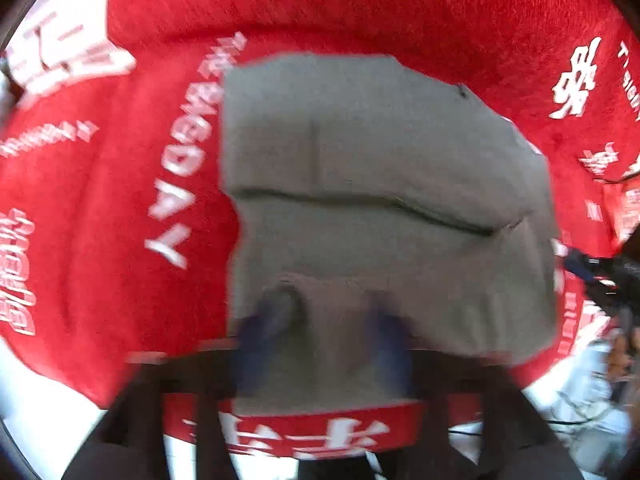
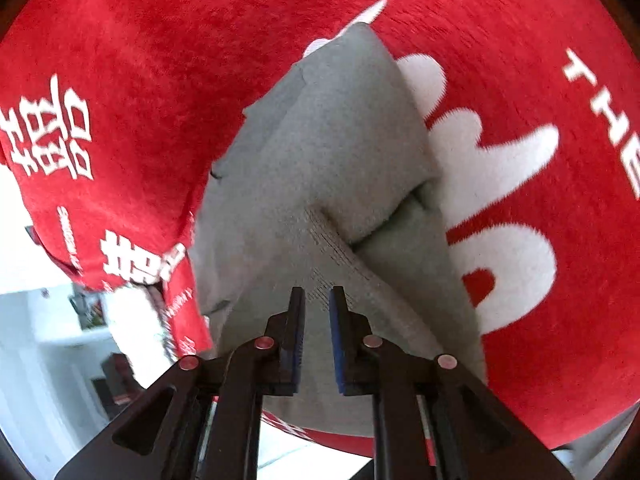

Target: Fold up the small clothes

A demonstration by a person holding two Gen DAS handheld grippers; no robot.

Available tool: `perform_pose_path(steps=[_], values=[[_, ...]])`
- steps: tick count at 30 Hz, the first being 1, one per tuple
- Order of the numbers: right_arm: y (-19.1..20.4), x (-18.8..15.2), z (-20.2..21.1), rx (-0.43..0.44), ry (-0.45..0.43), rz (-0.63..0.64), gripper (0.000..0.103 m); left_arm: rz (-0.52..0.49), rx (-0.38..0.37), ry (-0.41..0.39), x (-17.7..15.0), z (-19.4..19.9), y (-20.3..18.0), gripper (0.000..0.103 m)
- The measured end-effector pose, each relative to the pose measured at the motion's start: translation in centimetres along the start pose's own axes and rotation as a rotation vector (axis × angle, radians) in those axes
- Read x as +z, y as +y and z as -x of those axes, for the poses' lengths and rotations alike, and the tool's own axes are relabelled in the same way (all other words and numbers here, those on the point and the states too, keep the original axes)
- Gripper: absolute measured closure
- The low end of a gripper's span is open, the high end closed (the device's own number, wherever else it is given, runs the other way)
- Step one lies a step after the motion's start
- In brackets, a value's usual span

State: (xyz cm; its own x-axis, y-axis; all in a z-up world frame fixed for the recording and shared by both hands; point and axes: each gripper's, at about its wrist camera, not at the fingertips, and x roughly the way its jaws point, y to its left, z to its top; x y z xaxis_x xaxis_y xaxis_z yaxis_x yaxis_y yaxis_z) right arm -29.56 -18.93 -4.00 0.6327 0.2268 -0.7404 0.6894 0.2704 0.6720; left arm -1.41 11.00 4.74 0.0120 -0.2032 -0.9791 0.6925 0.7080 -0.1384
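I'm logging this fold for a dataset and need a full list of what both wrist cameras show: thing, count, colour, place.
grey garment: one, grey, partly folded, lying on the red cloth; a fold line runs across it.
red cloth: one, red plush with white lettering and characters, spread under the garment and filling most of both views.
background room: pale, blurred, beyond the cloth's edge; contents too blurred to name.
left tool: one, dark frame with blue fingers, motion-blurred, garment edge lying between and over the fingers.
right tool: one, black frame with blue pads, narrow gap between the fingers, tips at the garment's ribbed edge.
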Motion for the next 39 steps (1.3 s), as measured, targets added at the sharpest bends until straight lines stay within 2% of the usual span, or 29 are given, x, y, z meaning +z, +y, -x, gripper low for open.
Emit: perform_pose_path(steps=[1, 2, 3, 6, 11, 13, 14, 15, 16, 17, 18, 20, 22, 26, 31, 35, 39], values=[[0.5, 0.0, 0.0, -0.051, 0.011, 0.044, 0.048, -0.014, 0.031, -0.042, -0.1, 0.8, 0.0, 0.002], [1.0, -0.2, 0.0, -0.091, 0.013, 0.090, 0.037, -0.028, 0.037, -0.061, -0.1, 1.4, 0.0, 0.002], [1.3, -0.2, -0.1, -0.116, 0.013, 0.125, 0.034, -0.034, 0.035, -0.060, 0.0, 1.5, 0.0, 0.002], [2.6, -0.1, -1.1, -0.207, 0.015, 0.229, 0.034, -0.052, 0.042, -0.033, 0.7, 0.5, 0.2, 0.002], [3.0, 0.7, -4.3, -0.259, 0.076, 0.304, 0.034, -0.080, 0.047, 0.064, 2.1, -4.3, -0.1, 0.002], [3.0, 0.8, -5.3, -0.288, 0.099, 0.322, 0.034, -0.070, 0.056, 0.088, 2.4, -6.2, -0.4, 0.006], [3.0, 0.8, -5.8, -0.306, 0.111, 0.324, 0.035, -0.070, 0.065, 0.096, 2.5, -6.8, -0.6, 0.018], [2.9, 0.8, -6.1, -0.321, 0.114, 0.329, 0.041, -0.073, 0.081, 0.104, 2.6, -7.2, -0.8, 0.033], [3.2, 0.7, -5.9, -0.344, 0.103, 0.353, 0.065, -0.079, 0.097, 0.102, 2.6, -7.4, -1.0, 0.039], [3.4, 0.6, -5.8, -0.345, 0.108, 0.375, 0.087, -0.084, 0.097, 0.083, 2.6, -7.0, -1.1, 0.056], [3.6, 0.2, -5.2, -0.331, 0.107, 0.388, 0.096, -0.092, 0.106, 0.064, 2.5, -6.5, -1.3, 0.080], [4.0, -0.3, -3.9, -0.307, 0.092, 0.411, 0.097, -0.097, 0.135, 0.043, 2.4, -5.2, -1.1, 0.090], [4.9, -0.5, -1.8, -0.280, 0.068, 0.427, 0.097, -0.065, 0.087, 0.020, 2.5, -3.4, -0.3, 0.095], [7.0, 0.2, 2.0, -0.226, 0.001, 0.453, 0.097, -0.018, -0.003, -0.049, 3.8, 1.4, 0.5, 0.095], [10.7, 4.4, 4.8, -0.205, -0.115, 0.514, 0.097, -0.026, -0.007, -0.175, 8.0, 4.7, -0.8, 0.095], [12.3, 9.0, 3.1, -0.228, -0.147, 0.552, 0.097, -0.009, 0.007, -0.235, 12.7, 3.5, -1.4, 0.095], [11.4, 12.8, -0.9, -0.239, -0.116, 0.499, 0.097, 0.015, 0.083, -0.208, 16.9, -1.2, -2.4, 0.095]])
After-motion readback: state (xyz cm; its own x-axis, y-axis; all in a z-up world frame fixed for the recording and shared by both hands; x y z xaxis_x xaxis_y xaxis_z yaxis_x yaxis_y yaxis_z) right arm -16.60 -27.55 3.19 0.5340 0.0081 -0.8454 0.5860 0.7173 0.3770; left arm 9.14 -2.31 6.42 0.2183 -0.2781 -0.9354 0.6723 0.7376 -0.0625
